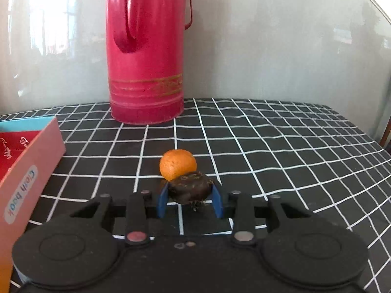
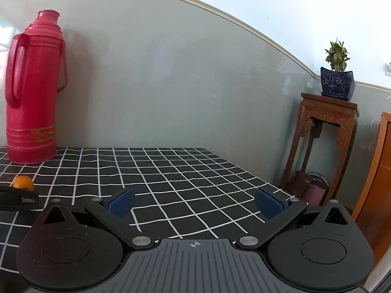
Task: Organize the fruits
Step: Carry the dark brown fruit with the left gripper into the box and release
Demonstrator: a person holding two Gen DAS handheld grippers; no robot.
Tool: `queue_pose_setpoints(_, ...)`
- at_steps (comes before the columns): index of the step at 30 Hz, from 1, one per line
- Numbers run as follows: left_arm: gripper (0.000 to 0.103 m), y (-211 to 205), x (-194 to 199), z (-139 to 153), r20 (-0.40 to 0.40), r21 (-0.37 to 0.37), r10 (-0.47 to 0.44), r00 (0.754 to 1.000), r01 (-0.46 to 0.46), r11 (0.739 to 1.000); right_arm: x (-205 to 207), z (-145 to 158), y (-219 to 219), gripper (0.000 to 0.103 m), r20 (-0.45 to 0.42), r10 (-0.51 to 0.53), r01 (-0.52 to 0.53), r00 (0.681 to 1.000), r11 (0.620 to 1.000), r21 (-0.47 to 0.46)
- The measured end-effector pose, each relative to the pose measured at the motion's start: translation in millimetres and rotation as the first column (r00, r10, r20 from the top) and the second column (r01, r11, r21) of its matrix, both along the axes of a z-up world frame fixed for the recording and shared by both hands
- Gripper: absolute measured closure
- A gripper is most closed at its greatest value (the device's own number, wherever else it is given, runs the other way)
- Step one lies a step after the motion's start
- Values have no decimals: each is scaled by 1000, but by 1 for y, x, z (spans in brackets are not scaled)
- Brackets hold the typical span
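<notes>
A: Holding a dark fruit (image 1: 191, 187), the left tongs (image 1: 190, 201) have their blue pads pressed to either side of it, low over the table (image 1: 281, 146).

B: And the orange (image 1: 178, 164)?

A: It sits on the checked cloth just behind the dark fruit, seeming to touch it. A red flask (image 1: 145, 48) stands upright further back by the wall, and a pink box (image 1: 27, 171) lies to the left.

B: The right tongs (image 2: 194, 204)?

A: They are spread wide with nothing between the pads, above bare cloth. From that side the orange shows at far left, near the flask, and a potted plant (image 2: 337, 73) tops a wooden stand (image 2: 327, 131) beyond the table.
</notes>
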State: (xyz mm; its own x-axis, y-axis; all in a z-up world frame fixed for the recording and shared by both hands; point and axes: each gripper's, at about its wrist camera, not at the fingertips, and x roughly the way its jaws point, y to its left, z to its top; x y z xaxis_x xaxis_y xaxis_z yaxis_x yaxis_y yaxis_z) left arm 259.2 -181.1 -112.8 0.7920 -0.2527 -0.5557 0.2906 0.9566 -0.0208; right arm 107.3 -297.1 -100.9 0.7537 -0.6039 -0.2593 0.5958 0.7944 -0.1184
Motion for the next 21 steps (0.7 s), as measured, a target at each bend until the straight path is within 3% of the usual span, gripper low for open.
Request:
queue_pose_setpoints(10,75,61,-16,27,86,-4,114,990,-115,993,8,4,29,0,5,81,-81,997,997,-21)
queue_pose_setpoints(21,75,156,-17,43,94,8,339,936,-341,940,26,3,86,0,-1,223,-223,975,973,-62)
